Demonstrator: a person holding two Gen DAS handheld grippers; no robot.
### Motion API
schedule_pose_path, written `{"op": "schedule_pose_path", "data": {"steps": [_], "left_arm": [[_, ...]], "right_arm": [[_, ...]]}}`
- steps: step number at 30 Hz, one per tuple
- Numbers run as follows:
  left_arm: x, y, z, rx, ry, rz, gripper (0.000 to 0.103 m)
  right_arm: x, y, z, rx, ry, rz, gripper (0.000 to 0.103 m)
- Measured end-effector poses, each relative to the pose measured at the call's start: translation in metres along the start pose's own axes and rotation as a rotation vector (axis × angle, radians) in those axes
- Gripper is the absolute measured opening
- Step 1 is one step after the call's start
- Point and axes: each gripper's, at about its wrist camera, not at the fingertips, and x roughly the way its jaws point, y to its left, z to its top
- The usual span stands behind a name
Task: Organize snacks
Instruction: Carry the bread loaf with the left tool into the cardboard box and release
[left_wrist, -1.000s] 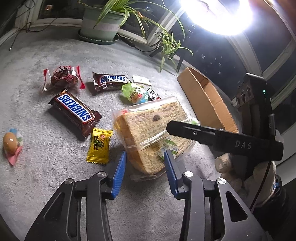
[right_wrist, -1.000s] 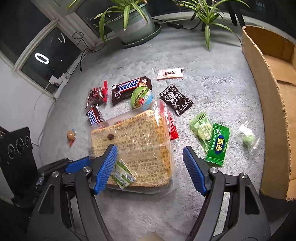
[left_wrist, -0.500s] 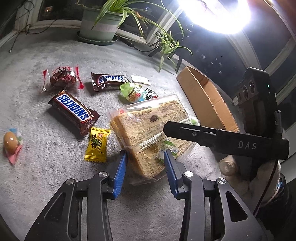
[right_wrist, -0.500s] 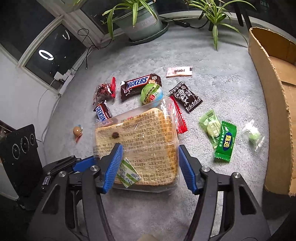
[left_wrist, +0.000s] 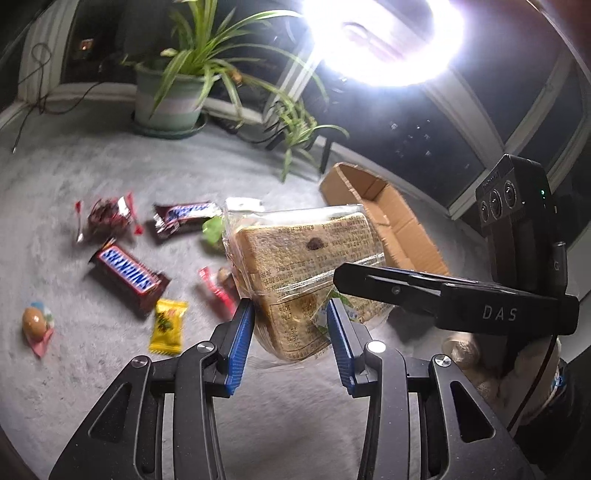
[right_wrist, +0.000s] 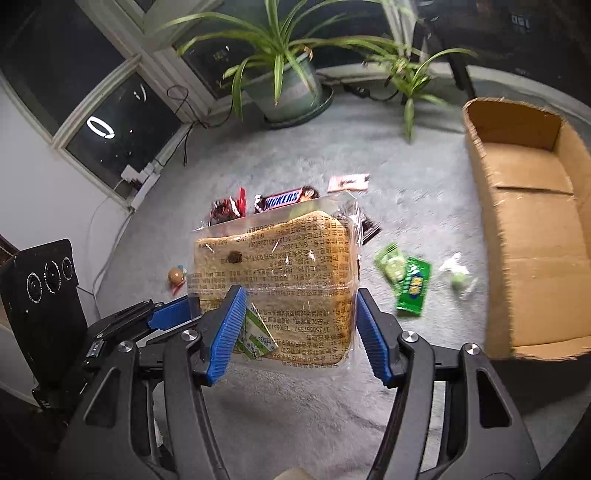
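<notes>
A clear bag of sliced bread (left_wrist: 306, 266) is lifted off the grey carpet, also in the right wrist view (right_wrist: 277, 273). My left gripper (left_wrist: 290, 332) is shut on its near corner. My right gripper (right_wrist: 299, 325) is shut on its other side; its black finger crosses the left wrist view (left_wrist: 406, 288). An open cardboard box (right_wrist: 532, 229) lies to the right, also in the left wrist view (left_wrist: 388, 221). Loose snacks lie on the carpet: two Snickers bars (left_wrist: 129, 273) (left_wrist: 183, 216), a yellow candy (left_wrist: 168, 325), a red wrapped candy (left_wrist: 107, 216), green packets (right_wrist: 410, 280).
A potted spider plant (right_wrist: 284, 85) and a smaller plant (right_wrist: 406, 81) stand at the back by the windows. A bright ring light (left_wrist: 384, 40) glares at upper right. An egg-shaped sweet (left_wrist: 35, 321) lies far left. Cables run along the wall (right_wrist: 177, 110).
Both grippers closed on the bread bag and lifted it off the carpet, uncovering a red packet beneath. The view has tilted up, toward the box.
</notes>
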Motion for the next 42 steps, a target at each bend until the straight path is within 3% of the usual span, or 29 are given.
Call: {"op": "schedule_pose_path", "data": {"steps": [10,19,29,36,42], "left_arm": [[0.021,-0.057,0.019,0.09,-0.029,-0.074,0.039],[0.064,-0.112,0.028,0.156,-0.015,-0.123,0.039],[0.114,-0.16,0.031,0.208,0.041,-0.154,0.039],[0.133,-0.172,0.032,0.231,0.06,-0.143,0.039],[0.139,-0.174,0.035,0.248,0.058,-0.122,0.039]], "right_arm": [[-0.063,-0.042,0.011,0.042,-0.105,-0.07,0.063],[-0.098,-0.098,0.013,0.101,-0.153,-0.147,0.063],[-0.112,-0.153,0.011,0.166,-0.165,-0.214,0.063],[-0.111,-0.172,0.013,0.196,-0.165,-0.22,0.063],[-0.109,-0.18,0.014,0.218,-0.173,-0.275,0.063]]}}
